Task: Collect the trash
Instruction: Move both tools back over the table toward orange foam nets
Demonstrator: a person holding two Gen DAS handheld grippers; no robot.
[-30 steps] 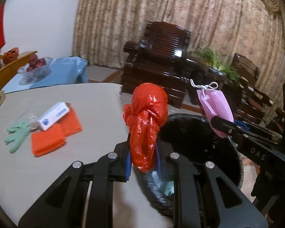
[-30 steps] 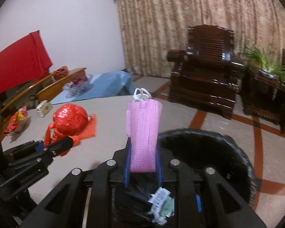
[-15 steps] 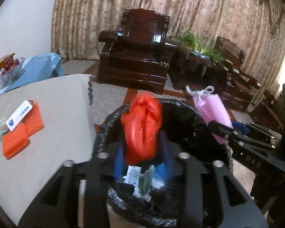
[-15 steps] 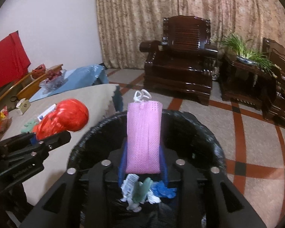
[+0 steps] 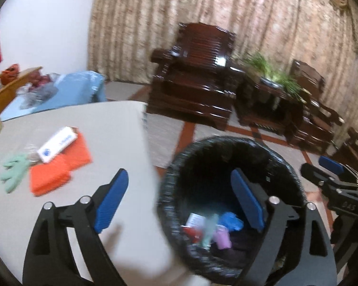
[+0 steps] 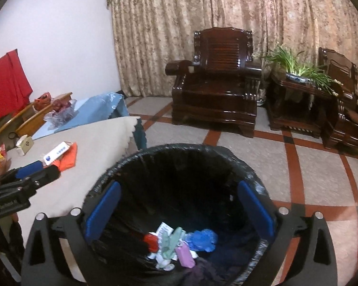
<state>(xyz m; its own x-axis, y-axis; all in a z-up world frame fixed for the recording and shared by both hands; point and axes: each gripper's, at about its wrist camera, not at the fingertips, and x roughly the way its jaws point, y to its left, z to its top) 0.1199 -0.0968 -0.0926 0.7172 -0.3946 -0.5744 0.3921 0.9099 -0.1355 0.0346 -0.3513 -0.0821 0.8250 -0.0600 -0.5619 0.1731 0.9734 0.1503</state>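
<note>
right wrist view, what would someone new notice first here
The black-lined trash bin fills the lower middle, with the right gripper open above it and a heap of scraps at the bottom, among them a pink mask, a red bag and a blue glove. Behind it a dark wooden armchair stands before the patterned curtain. At left, orange cloths lie on the beige table.
</note>
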